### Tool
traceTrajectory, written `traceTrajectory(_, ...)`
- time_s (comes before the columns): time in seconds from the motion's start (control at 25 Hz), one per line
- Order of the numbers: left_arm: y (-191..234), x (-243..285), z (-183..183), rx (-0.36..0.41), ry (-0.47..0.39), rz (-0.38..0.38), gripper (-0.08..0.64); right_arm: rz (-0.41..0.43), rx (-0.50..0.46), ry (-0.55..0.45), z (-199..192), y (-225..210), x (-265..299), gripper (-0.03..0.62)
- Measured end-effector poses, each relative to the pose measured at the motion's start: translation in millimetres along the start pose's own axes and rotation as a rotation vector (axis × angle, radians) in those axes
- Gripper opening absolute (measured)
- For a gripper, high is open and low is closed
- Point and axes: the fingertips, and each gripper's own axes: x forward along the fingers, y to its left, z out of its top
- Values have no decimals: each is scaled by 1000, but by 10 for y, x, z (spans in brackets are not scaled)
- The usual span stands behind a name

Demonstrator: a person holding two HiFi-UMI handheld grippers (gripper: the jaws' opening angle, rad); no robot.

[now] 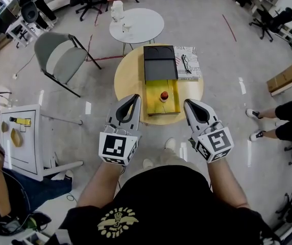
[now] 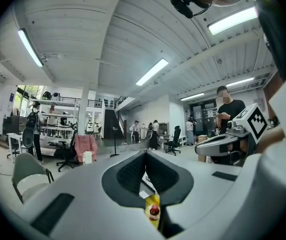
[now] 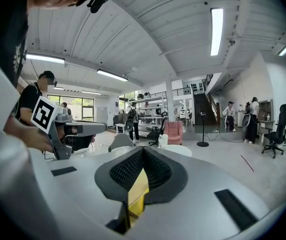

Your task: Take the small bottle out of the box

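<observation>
Small bottle stood, apparently upright, in the box beyond our jaws; left gripper and right gripper were closed, empty, so pushing in unopened might topple it.

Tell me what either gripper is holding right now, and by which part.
Nothing is held. The left gripper and right gripper have jaws shut on nothing; the small bottle stands untouched in the yellow box.
</observation>
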Motion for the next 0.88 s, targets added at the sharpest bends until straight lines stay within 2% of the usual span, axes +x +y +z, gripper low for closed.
traceTrajectory(0.32,98,380,73,-1,-8,23,17,28,-16,7,101,-290,249,15)
traceTrajectory(0.88,214,919,210,12,-1,136,17,174,-70,11,241,-688,714,15)
